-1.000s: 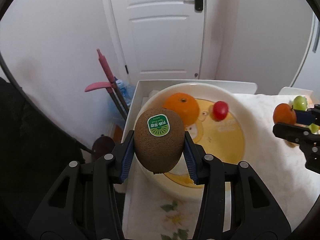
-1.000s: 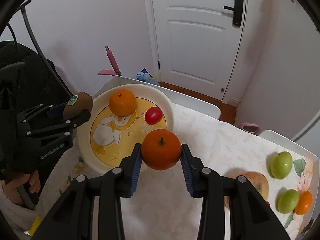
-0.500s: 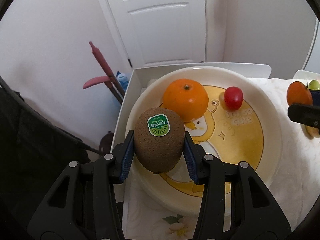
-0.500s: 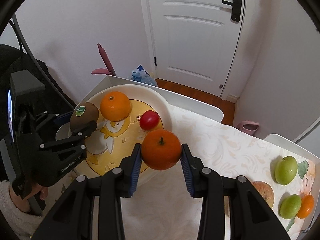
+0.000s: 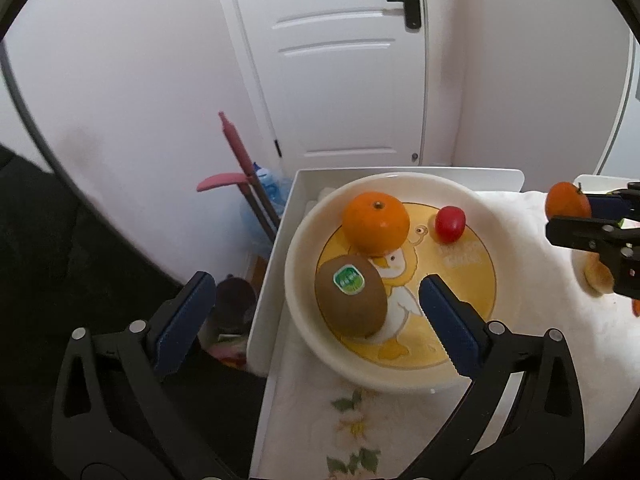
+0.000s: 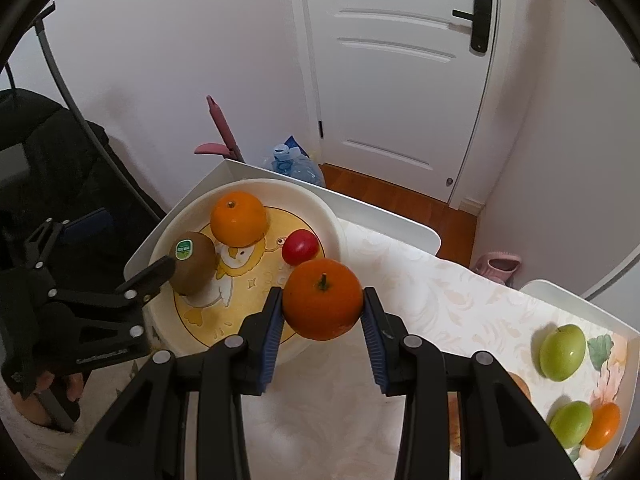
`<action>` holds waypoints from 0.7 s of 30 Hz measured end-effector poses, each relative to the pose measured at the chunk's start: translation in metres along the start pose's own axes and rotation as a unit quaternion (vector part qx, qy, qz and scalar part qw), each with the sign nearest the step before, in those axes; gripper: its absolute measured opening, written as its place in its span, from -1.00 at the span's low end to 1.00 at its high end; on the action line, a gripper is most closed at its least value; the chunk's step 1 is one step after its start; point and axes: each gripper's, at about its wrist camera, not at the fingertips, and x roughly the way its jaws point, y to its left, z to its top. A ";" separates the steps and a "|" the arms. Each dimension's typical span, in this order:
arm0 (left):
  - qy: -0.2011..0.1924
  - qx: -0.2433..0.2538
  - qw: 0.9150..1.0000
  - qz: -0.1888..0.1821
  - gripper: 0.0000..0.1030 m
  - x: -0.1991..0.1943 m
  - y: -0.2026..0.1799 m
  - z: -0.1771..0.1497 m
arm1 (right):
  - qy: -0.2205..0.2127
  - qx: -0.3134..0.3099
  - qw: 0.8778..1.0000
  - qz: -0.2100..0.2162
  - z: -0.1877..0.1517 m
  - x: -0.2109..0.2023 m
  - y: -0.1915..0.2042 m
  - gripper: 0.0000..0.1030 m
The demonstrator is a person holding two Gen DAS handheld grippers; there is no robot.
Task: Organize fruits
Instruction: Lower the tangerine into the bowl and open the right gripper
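My left gripper [image 5: 312, 312] stands with its jaws spread wide and nothing between them; one blue pad [image 5: 184, 320] hangs outside the bowl's left rim, the other [image 5: 448, 324] sits over the yellow floor of the bowl. The kiwi [image 5: 351, 296] lies free in the bowl [image 5: 296, 248], green sticker up, apart from both pads and resting against the near side of the large orange [image 5: 376, 222]. A small red fruit [image 5: 450, 224] sits just right of that orange, apart from it, on the duck print.

My right gripper [image 6: 323, 322] is clamped on a second orange [image 6: 323, 298], stem up, both blue pads pressed to its sides. I hold it at the near right rim of the bowl, over the edge where the bowl meets the flowered cloth [image 6: 420, 304]. From the right wrist view the red fruit [image 6: 300, 246] shows just behind the held orange.

Further right on the cloth I note two green fruits, one [image 6: 562, 352] behind the other [image 6: 571, 424], a small orange fruit [image 6: 604, 424] touching the nearer green one, and a brownish fruit [image 6: 520, 388] mostly hidden behind my right finger; I cannot identify it.

The bowl sits at the left end of a white tray-like table [image 5: 276, 264]. Beyond the table: a water bottle [image 6: 294, 164] and a pink-handled tool [image 5: 236, 152] against the wall, then a white door [image 5: 344, 60] with a black handle.
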 end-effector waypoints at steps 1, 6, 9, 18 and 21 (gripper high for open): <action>0.003 -0.008 1.000 -0.001 1.00 -0.005 0.001 -0.002 | 0.000 -0.002 1.000 0.003 0.001 -0.001 0.000 -0.31; 0.010 -0.040 0.999 -0.007 1.00 -0.022 0.006 -0.011 | 0.001 -0.016 1.000 0.019 0.003 -0.003 0.001 -0.31; 0.011 -0.052 0.999 -0.004 1.00 -0.032 0.006 -0.018 | 0.005 -0.029 0.999 0.027 0.005 -0.001 0.004 -0.32; 0.014 -0.071 0.997 0.010 1.00 -0.049 0.006 -0.031 | 0.033 -0.063 0.996 0.050 0.007 0.025 0.014 -0.32; 0.017 -0.078 0.997 0.010 1.00 -0.049 0.007 -0.034 | 0.041 -0.073 0.995 0.054 0.005 0.037 0.019 -0.32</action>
